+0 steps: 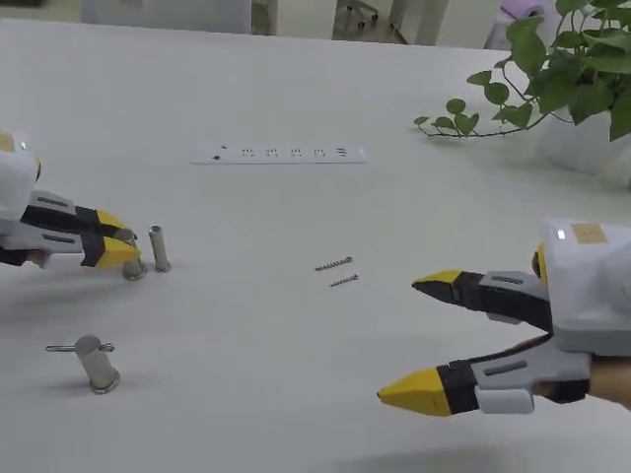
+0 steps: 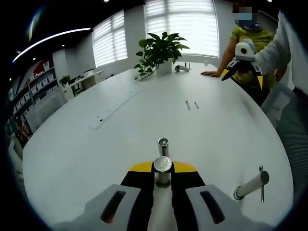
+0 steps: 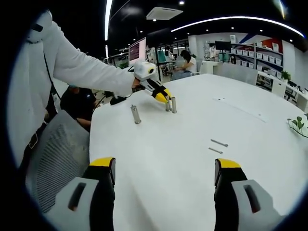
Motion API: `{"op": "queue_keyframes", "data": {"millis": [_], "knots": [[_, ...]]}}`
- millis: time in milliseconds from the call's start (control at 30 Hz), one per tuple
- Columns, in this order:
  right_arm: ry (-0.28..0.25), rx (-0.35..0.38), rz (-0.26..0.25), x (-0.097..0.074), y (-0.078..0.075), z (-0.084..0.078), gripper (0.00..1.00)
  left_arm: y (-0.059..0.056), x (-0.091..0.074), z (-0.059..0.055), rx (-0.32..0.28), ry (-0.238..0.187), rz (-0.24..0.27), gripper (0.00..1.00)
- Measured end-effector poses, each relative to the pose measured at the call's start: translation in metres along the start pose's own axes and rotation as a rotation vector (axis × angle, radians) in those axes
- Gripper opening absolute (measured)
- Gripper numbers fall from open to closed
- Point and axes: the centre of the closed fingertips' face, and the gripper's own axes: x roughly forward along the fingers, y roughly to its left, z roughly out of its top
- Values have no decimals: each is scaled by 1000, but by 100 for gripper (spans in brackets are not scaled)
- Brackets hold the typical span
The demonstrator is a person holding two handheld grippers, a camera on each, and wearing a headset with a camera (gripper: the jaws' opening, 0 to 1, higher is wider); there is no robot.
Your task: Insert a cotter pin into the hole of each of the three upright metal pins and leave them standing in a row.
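A wide white surface [image 1: 296,404] is carrying a few small things. A flat white socket strip [image 1: 280,153] is lying toward the far edge. Two loose cotter pins [image 1: 334,264] are lying side by side near the centre, well apart from everything else. Toward the left edge, a first metal pin [image 1: 158,248] is standing upright, and a second metal pin [image 2: 162,171] is standing just beside it. Closer to the near edge, a third metal pin [image 1: 97,365] is standing on its flanged base, with an inserted cotter pin [image 1: 69,348] passing through its top. A potted plant [image 1: 577,84] is sitting at the far right corner.
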Motion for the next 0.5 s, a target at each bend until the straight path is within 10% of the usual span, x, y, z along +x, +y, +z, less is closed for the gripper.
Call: {"op": "queue_keyframes", "data": {"millis": [500], "knots": [[-12,-8,18,5,3,5,86,-25,-5,7,-82,-26,-3,10]]}}
